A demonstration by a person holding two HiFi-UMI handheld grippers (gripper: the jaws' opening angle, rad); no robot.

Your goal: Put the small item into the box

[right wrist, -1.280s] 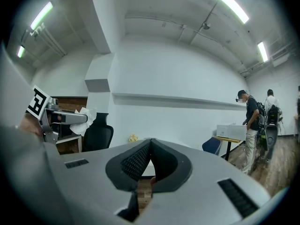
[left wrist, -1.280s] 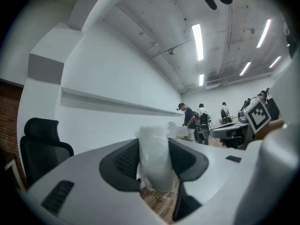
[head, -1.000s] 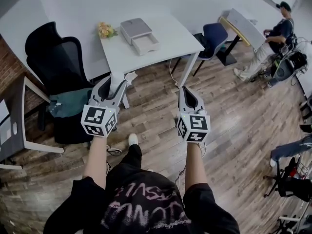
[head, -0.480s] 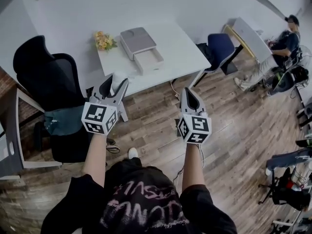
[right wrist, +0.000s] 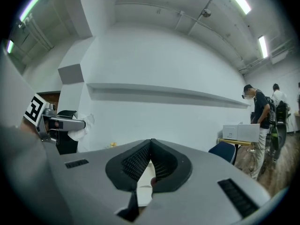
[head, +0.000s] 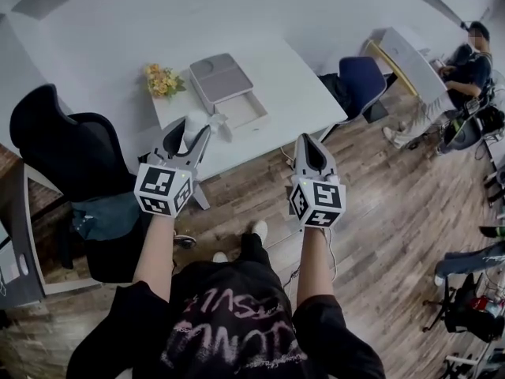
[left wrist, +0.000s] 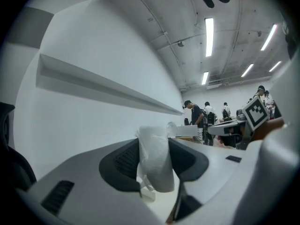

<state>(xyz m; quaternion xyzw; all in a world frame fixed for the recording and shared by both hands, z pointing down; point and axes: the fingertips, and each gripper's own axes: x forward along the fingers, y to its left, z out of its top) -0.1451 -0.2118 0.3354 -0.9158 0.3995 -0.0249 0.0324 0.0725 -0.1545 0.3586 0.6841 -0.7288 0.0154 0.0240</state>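
A white crumpled wad, the small item [head: 195, 127] [left wrist: 153, 159], is pinched between the pads of my left gripper [head: 202, 129] [left wrist: 154, 146], which is shut on it and pointing level over the near edge of the white table [head: 296, 81]. On that table stands the grey box [head: 219, 79] with its open tray [head: 245, 110] pulled out toward me, just ahead and right of the left gripper. My right gripper [head: 308, 142] [right wrist: 150, 150] is shut and empty, its jaws meeting at the tips, over the floor by the table's near right corner.
A bunch of yellow flowers [head: 162, 79] lies on the table left of the box. A black office chair [head: 67, 144] stands at the left, a blue chair [head: 359, 79] right of the table. A seated person [head: 467, 65] is at far right beside another desk [head: 406, 54].
Both grippers have travelled forward toward the table together; the left one, still holding the white wad, now reaches over the table's near edge. The jaws have not changed.
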